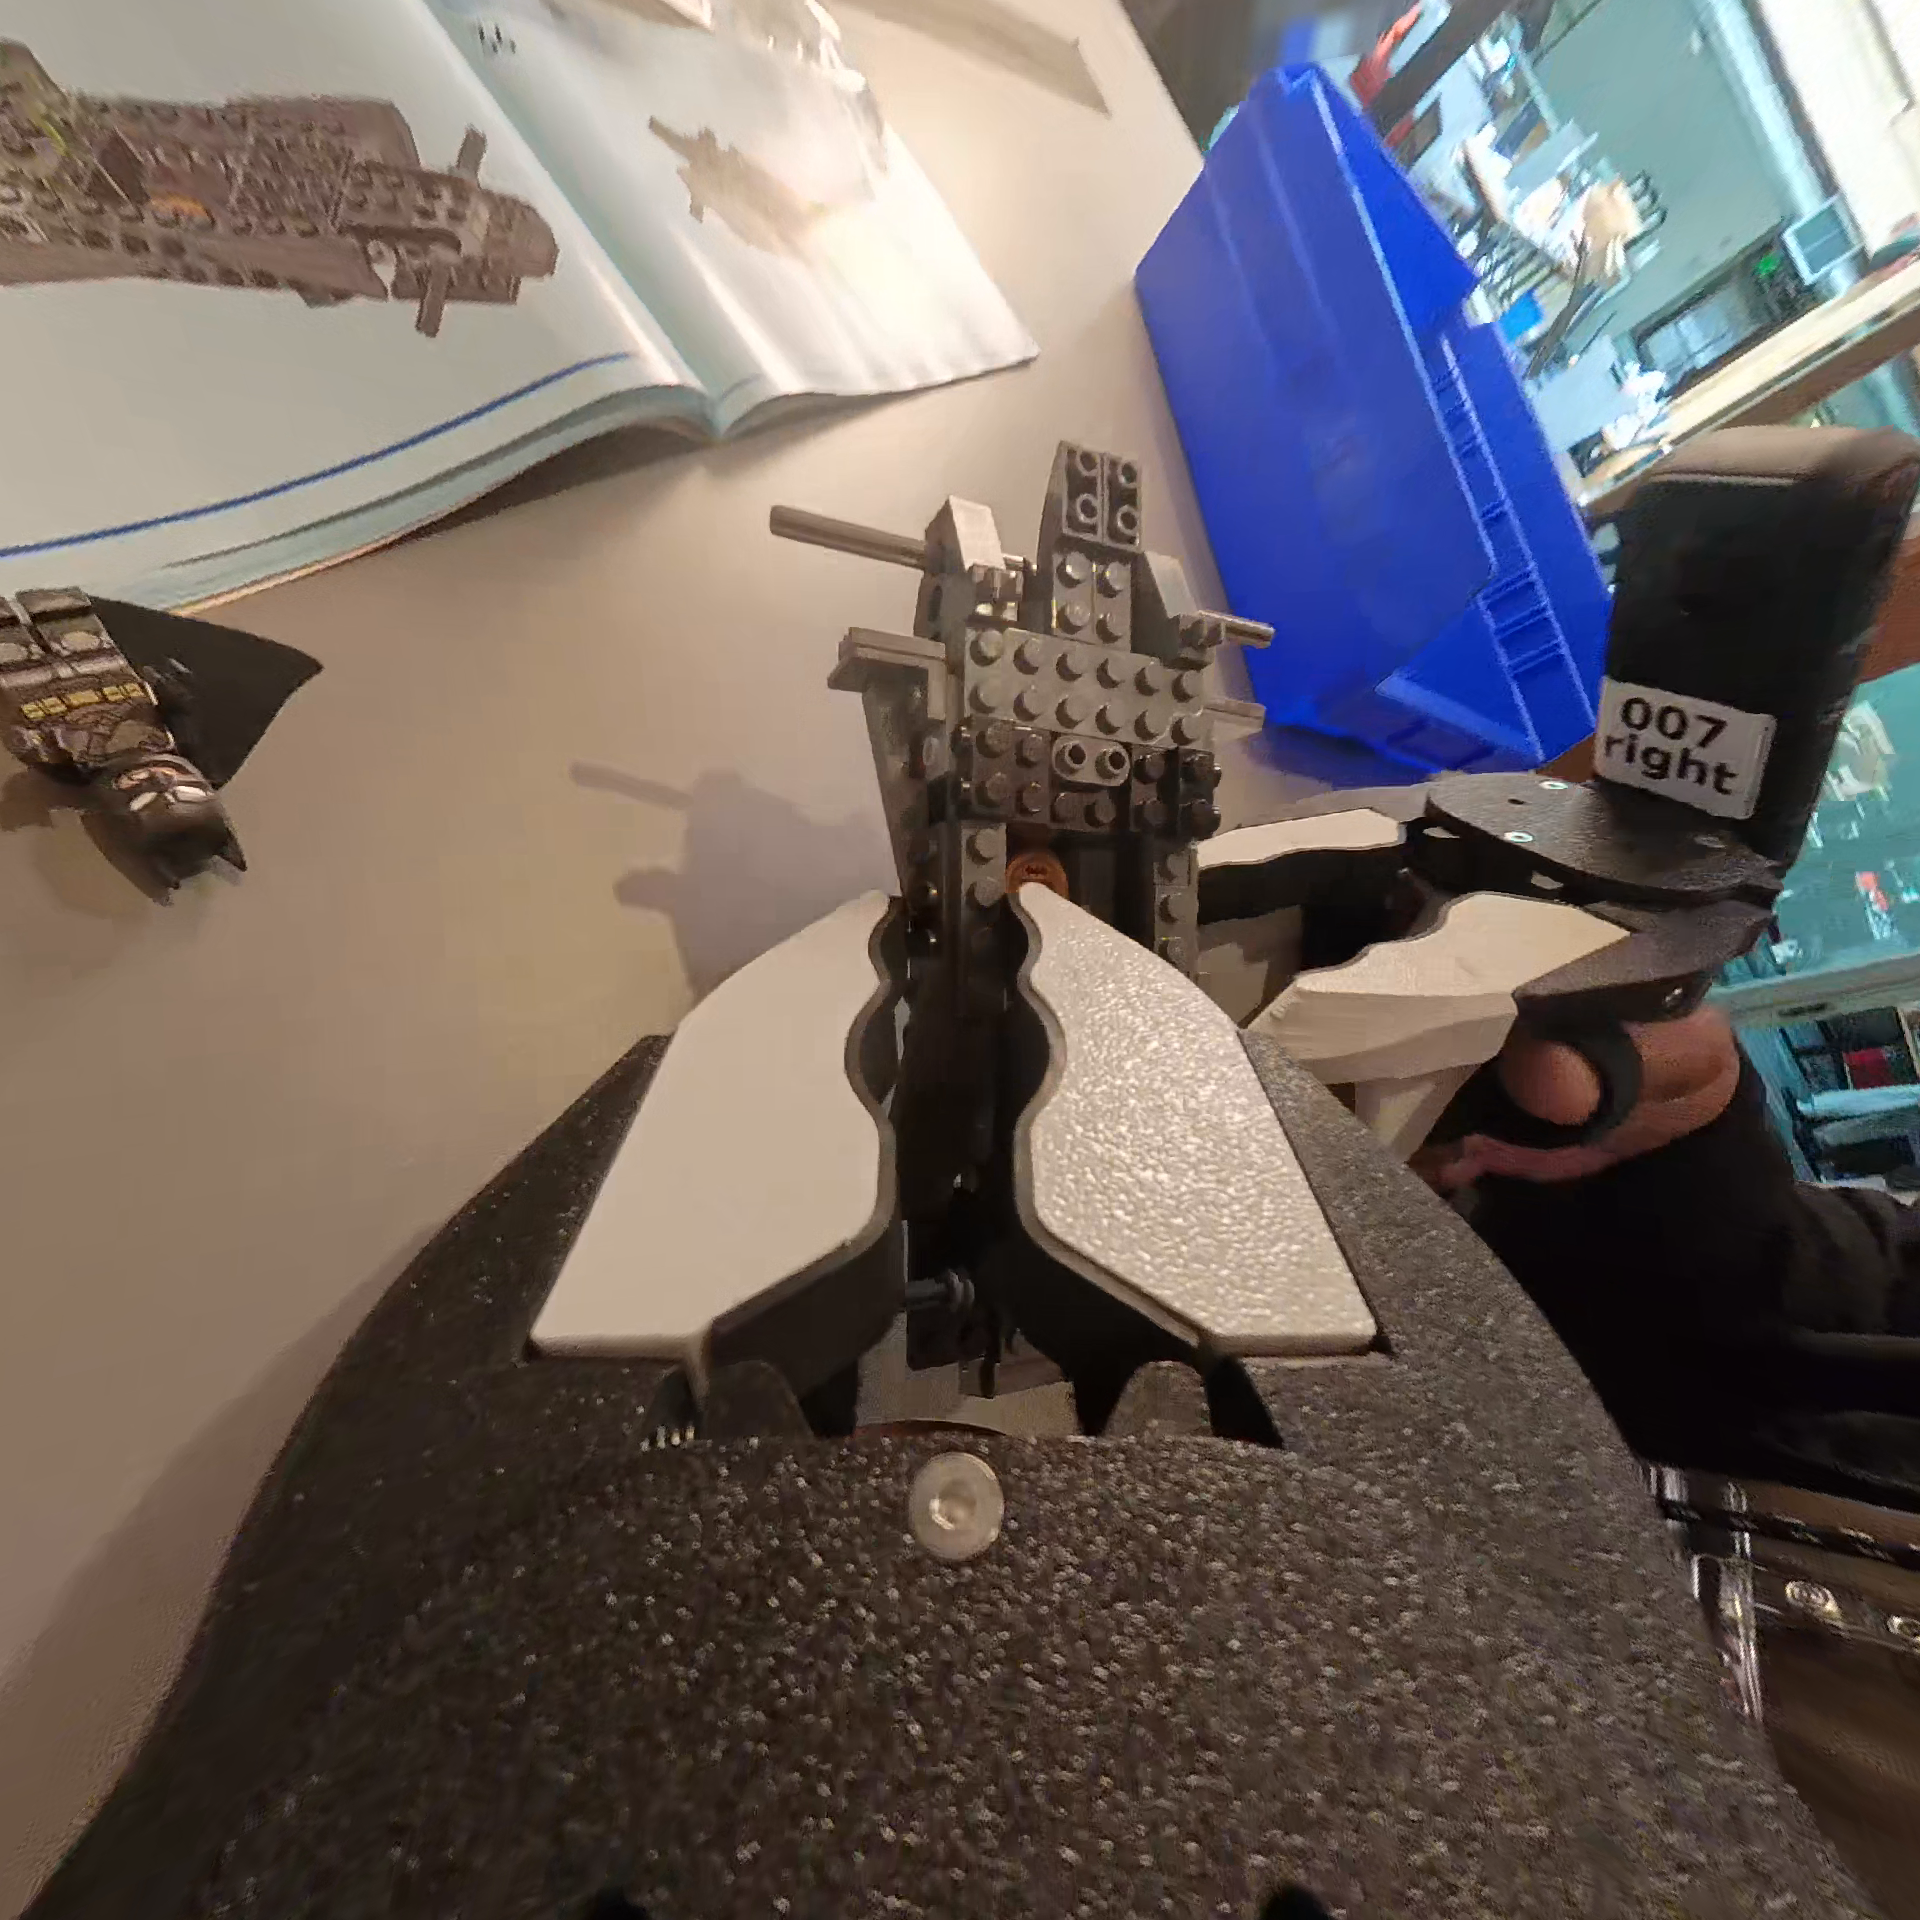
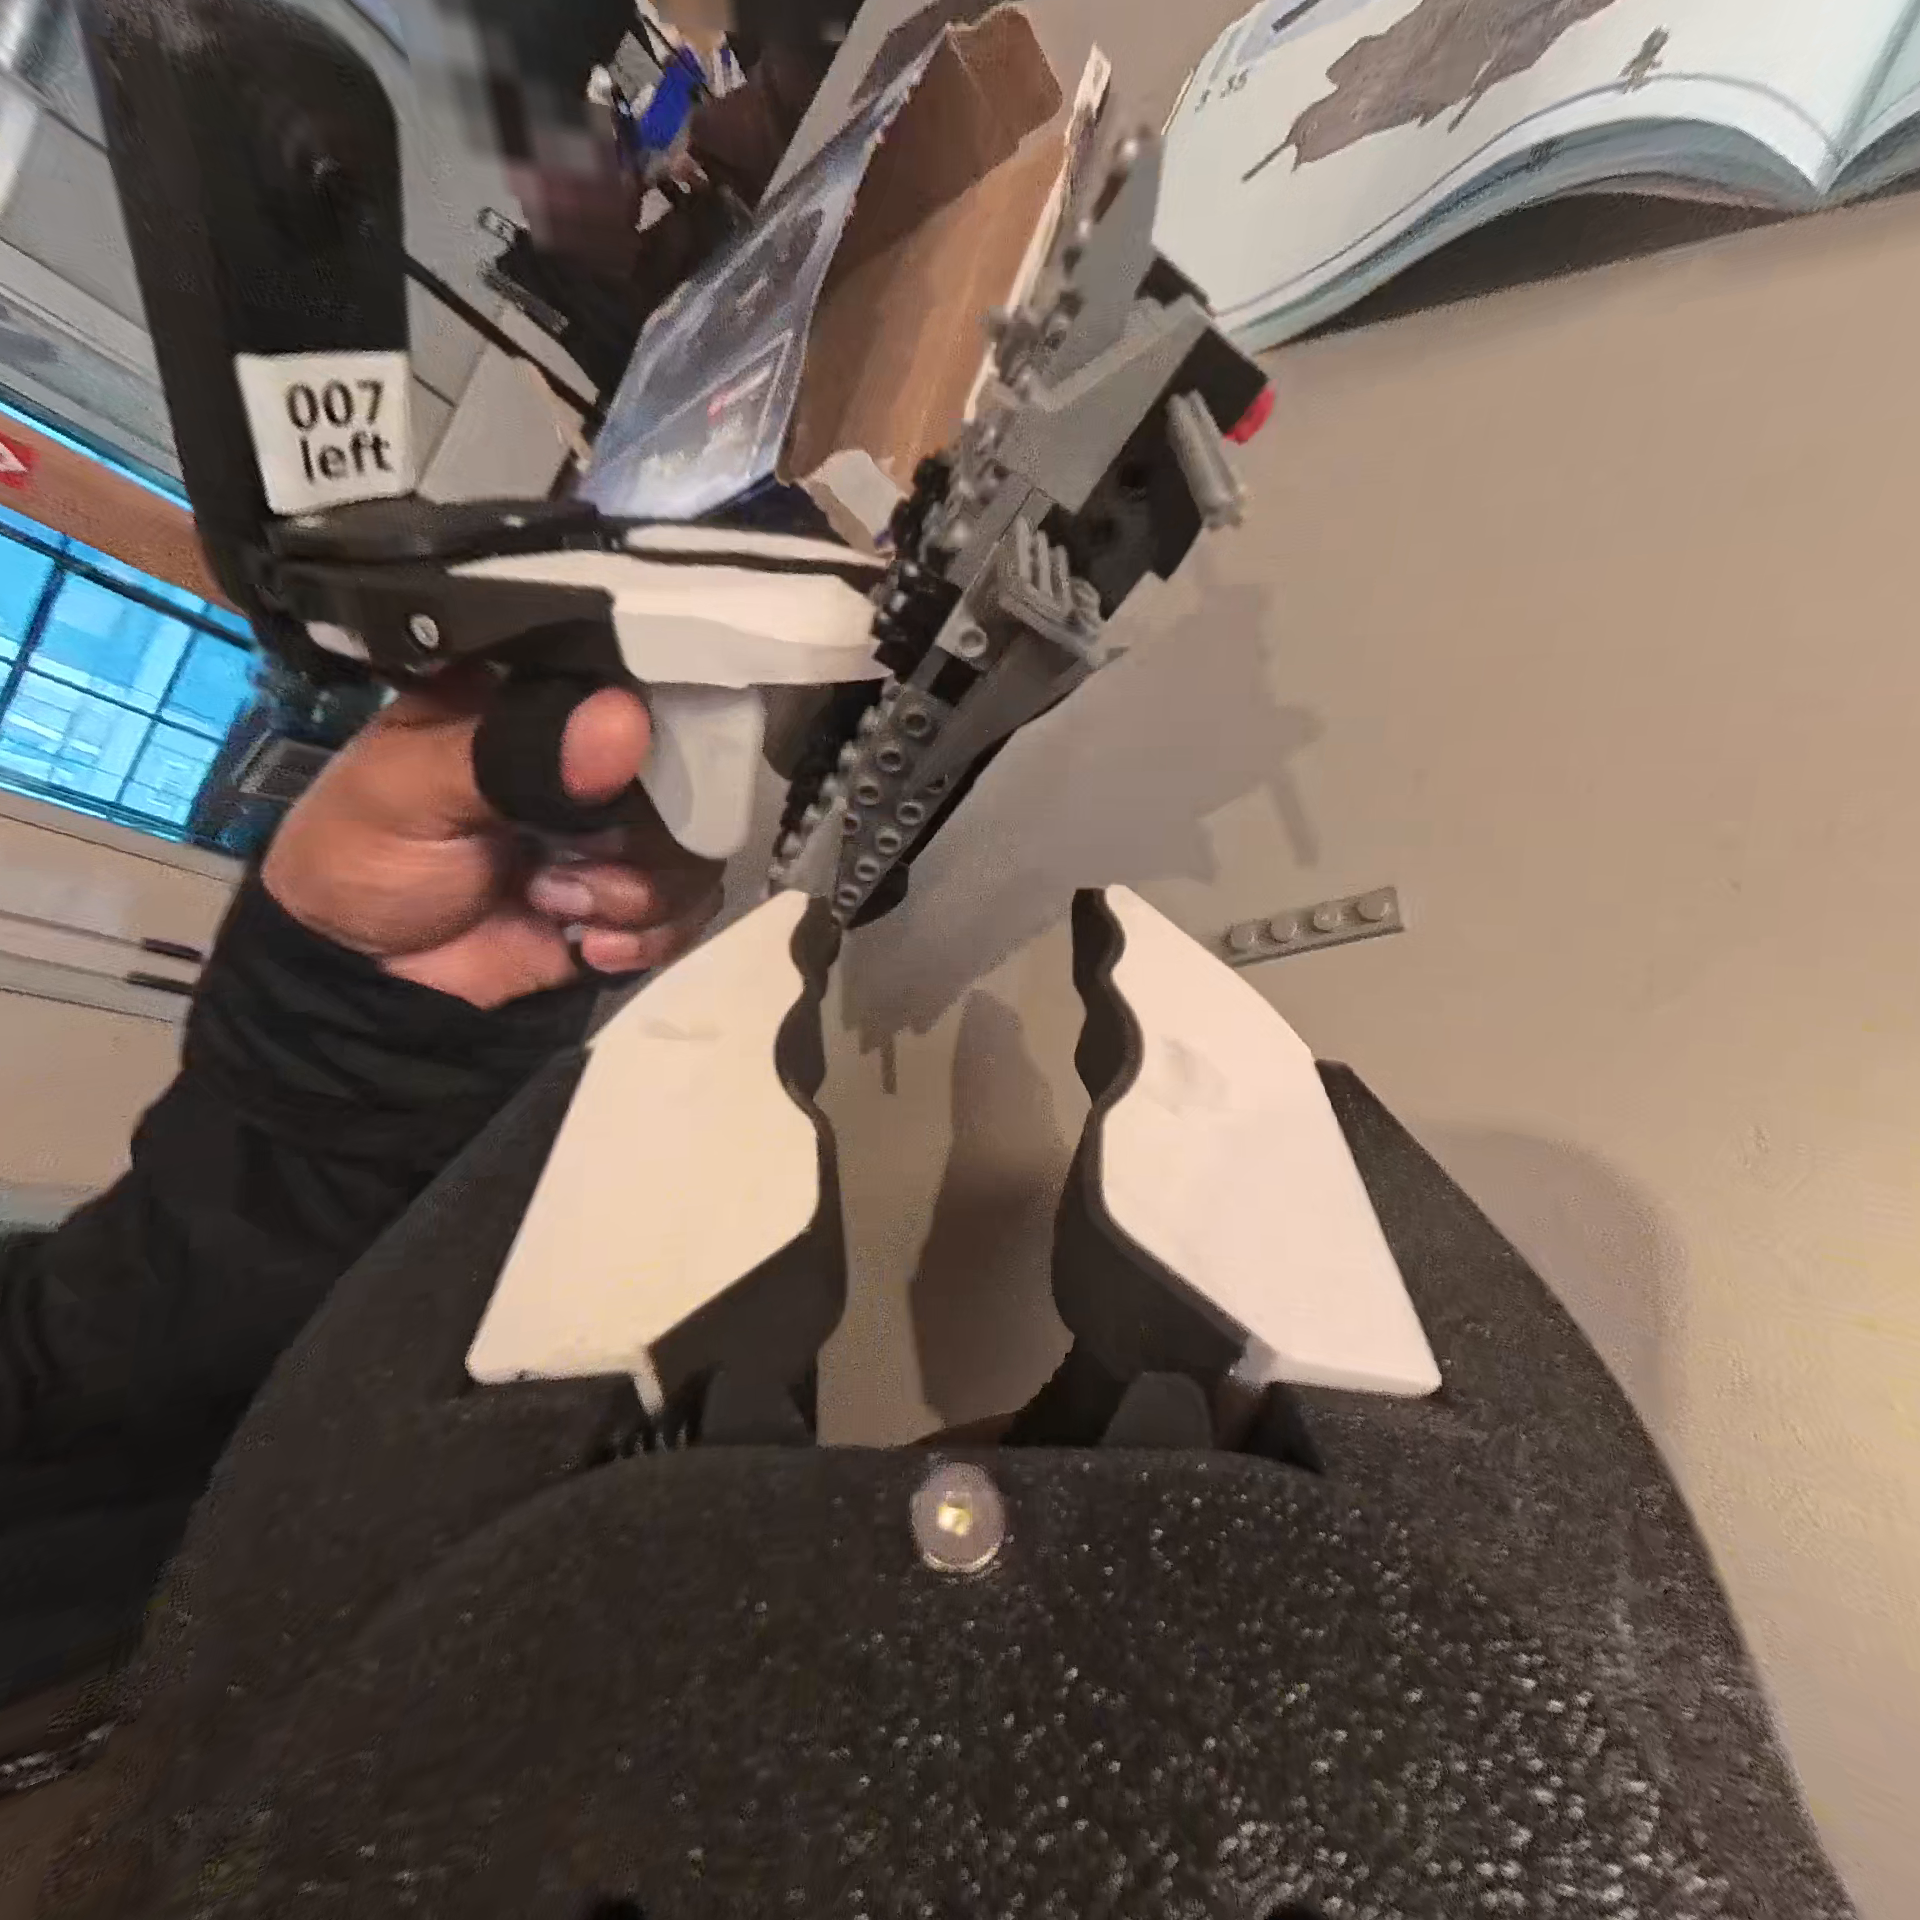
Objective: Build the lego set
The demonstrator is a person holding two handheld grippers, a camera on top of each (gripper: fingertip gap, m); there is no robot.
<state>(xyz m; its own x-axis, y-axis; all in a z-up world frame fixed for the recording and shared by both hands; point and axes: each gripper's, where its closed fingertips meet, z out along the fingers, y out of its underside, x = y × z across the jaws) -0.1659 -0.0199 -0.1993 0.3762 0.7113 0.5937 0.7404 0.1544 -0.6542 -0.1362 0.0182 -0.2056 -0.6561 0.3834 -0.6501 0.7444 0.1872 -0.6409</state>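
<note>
Grey brick model [image 1: 1049, 727] sits clamped in the left claw [image 1: 951, 925]; right claw [image 2: 940, 914] gapes wide beside it, holding nothing, above the tabletop [image 2: 1558, 727].

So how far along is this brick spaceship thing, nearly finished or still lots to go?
A good part of the grey brick model is already built, and the left hand-held gripper is shut on it, off the table. The right hand-held gripper is open and empty beside it. Left over: a loose grey plate on the table and a dark caped minifigure, while the instruction booklet lies open. How many steps remain, I cannot tell.
</note>
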